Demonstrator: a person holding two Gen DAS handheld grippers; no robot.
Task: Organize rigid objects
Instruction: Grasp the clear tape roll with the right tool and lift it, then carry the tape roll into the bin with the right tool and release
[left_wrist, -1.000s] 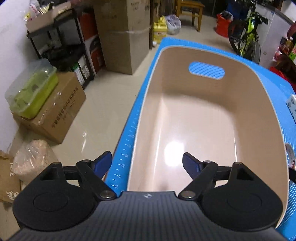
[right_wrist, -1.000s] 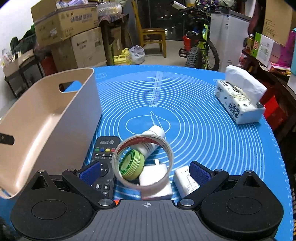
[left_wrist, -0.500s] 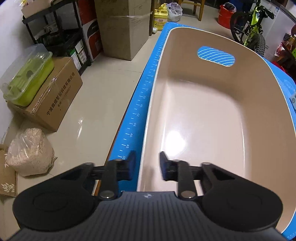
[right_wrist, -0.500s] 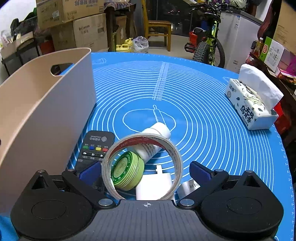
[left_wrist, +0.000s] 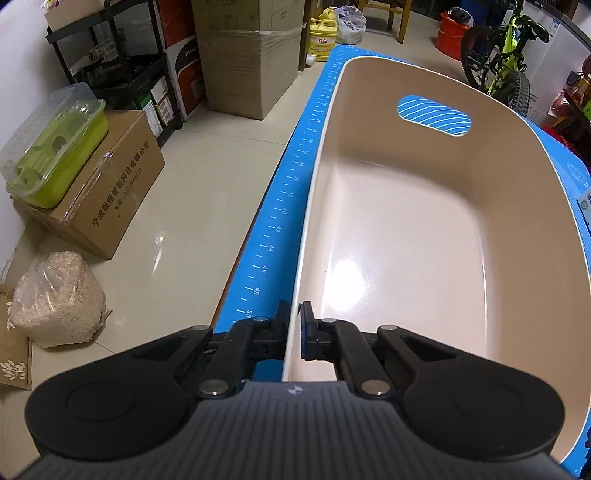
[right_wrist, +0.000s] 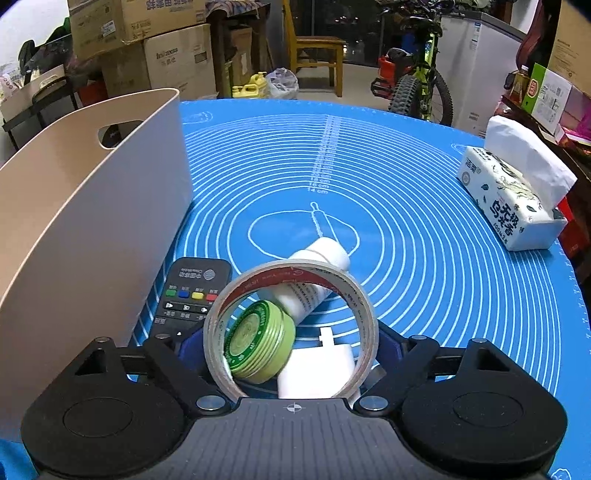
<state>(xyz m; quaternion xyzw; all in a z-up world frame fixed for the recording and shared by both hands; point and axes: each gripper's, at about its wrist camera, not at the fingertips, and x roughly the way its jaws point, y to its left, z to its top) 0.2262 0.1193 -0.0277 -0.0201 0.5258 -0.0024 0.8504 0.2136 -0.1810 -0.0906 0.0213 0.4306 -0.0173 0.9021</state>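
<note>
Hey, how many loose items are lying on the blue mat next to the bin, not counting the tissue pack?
5: tape roll between the right gripper fingers, green tin and white block seen through it, white bottle behind, remote beside. More may hide beneath the gripper.

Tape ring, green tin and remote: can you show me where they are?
tape ring (right_wrist: 364, 306): right wrist view, on its right side band.
green tin (right_wrist: 258, 341): right wrist view, on its lid, seen through the ring.
remote (right_wrist: 192, 291): right wrist view, by its coloured buttons.
</note>
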